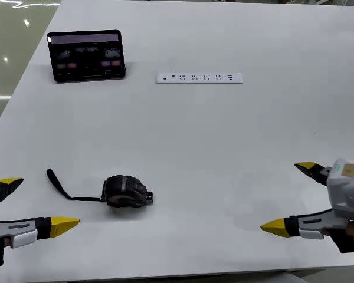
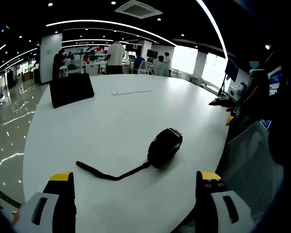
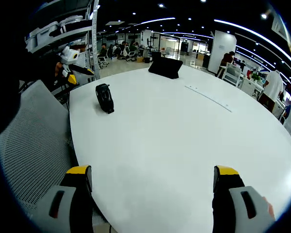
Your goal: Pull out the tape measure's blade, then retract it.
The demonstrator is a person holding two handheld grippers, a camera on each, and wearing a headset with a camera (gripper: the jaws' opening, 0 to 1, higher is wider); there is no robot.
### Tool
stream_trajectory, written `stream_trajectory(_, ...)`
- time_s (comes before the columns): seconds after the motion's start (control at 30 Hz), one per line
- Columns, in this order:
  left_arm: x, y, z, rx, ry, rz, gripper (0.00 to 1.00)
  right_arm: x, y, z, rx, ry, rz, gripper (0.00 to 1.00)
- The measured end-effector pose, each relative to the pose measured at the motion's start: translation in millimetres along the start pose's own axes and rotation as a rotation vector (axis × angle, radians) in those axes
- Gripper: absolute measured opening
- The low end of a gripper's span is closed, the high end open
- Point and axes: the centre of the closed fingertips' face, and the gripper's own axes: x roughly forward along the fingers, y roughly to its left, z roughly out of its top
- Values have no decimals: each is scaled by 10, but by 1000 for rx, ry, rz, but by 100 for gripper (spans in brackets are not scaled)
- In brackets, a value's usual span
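A black tape measure (image 1: 126, 191) lies on the white table (image 1: 224, 135) near its front edge, left of centre, with a black wrist strap (image 1: 59, 184) trailing to its left. Its blade is not drawn out. In the left gripper view the tape measure (image 2: 165, 145) lies just ahead of the jaws and a little right. My left gripper (image 1: 44, 203) is open at the table's front left, with nothing between its yellow tips. My right gripper (image 1: 295, 197) is open at the front right, far from the tape measure (image 3: 104, 97), with nothing held.
A dark tablet (image 1: 87, 55) stands propped at the back left. A white power strip (image 1: 199, 78) lies at the back centre. A mesh chair (image 3: 34, 141) stands beside the table's front edge. People stand in the room beyond the table (image 2: 115, 56).
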Motion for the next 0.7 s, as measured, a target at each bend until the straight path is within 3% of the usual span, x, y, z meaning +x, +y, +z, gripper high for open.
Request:
stream_trajectory(0.27,-103,53,-64,-5,-5,26,100,-127,-49,-153,15,12,-39,100)
stream_trajectory(0.33,-113,6,-55,-17,2,-4,100,-141,-66,-185,18,17,-43,100)
stream_trajectory(0.47,-113,39,38,11,-15,10,100,-169,-87,-235,28,22,-53,100)
stream_trajectory(0.7,-125,41,72,18,-17,6,100,-188,-160,-293,62,25,-68,100)
